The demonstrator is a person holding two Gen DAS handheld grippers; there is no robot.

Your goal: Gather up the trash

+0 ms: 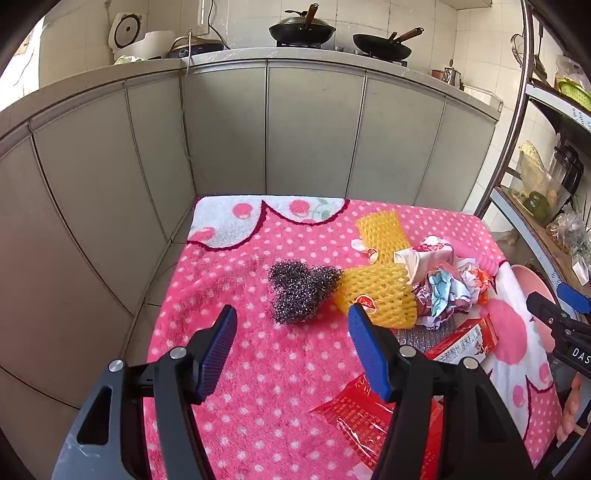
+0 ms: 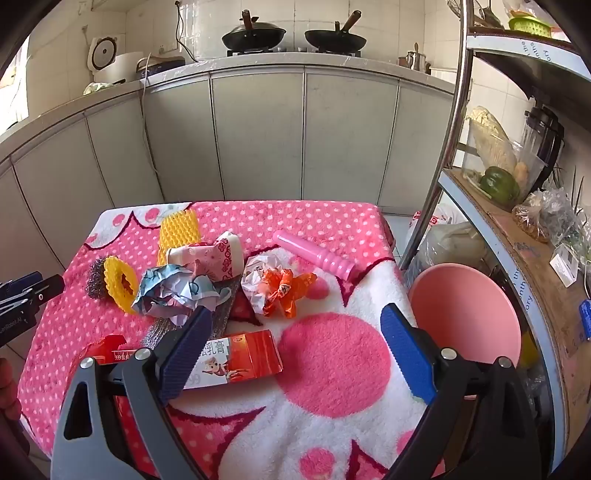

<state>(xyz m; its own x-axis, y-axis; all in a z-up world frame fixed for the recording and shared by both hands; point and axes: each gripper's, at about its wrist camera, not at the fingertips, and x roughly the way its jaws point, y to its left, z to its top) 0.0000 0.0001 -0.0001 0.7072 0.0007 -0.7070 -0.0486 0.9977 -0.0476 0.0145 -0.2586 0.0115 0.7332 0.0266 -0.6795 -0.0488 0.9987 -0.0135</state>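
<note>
Left wrist view: left tool (image 1: 291, 325) spread wide, nothing btwn its blue pads, tilted down over a bench w/ a pink polka-dot blanket (image 1: 258, 369). Steel wool scrubber (image 1: 301, 291) lies just beyond the tips, touching a yellow foam fruit net (image 1: 380, 295) on its right. A 2nd yellow net (image 1: 384, 230) lies flat farther back. Right of those, a heap of crumpled paper (image 1: 448, 291) and a pink-white wrapper (image 1: 428, 254). Red box (image 1: 465, 339) sits near the right pad; a red plastic packet (image 1: 358, 421) lies partly under that finger. Right tool (image 1: 561, 306) shows at the frame's right edge. Grey cabinet doors (image 1: 314, 129) behind, 2 woks (image 1: 303, 27) on the counter. Right wrist view: right tool (image 2: 295, 328) also spread wide, pinching nothing, over the white-and-pink part of the blanket. Its left pad overlaps the red box (image 2: 240, 354). Beyond it: crumpled paper (image 2: 177, 291), an orange wrapper (image 2: 284, 291) against a white paper ball (image 2: 258, 273), a pink ribbed tube (image 2: 314, 253) farther back. The foam net (image 2: 118, 284) stands on edge as a ring against the scrubber (image 2: 95, 282). A pink bin (image 2: 465, 314) sits off the bench's right side, beside a metal shelf rack (image 2: 517, 206) w/ vegetables. Left tool (image 2: 29, 291) at the left edge.
</note>
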